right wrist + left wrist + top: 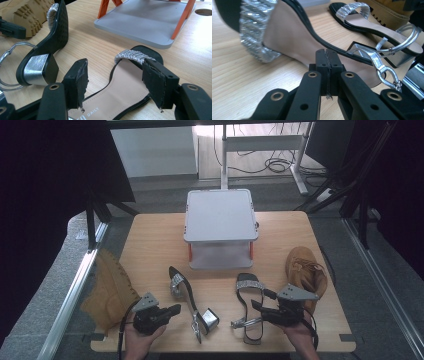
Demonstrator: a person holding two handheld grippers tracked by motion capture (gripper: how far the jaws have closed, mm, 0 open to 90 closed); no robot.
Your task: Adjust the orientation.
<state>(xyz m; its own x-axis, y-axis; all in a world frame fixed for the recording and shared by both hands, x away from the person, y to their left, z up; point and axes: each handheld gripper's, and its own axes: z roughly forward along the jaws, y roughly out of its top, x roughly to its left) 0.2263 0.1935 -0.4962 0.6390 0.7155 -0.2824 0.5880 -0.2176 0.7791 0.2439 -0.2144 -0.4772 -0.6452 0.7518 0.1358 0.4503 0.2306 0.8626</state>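
Observation:
Two black sandals with silver straps lie on the wooden table [150, 245]. The left sandal [182, 292] [287, 37] rests on its side, block heel toward me. My left gripper [174, 309] [327, 60] points at its sole from close by, jaws pressed together with nothing between them. The right sandal [249, 290] [125, 82] lies flat, sole down. My right gripper [257, 308] [117, 85] stands open, one jaw on each side of this sandal's insole and apart from it.
A grey two-tier stand [220, 215] [150, 22] with orange legs stands at the middle back. One tan boot [111, 290] lies at the table's left edge, another tan boot [305, 270] right of the flat sandal. Bare wood lies either side of the stand.

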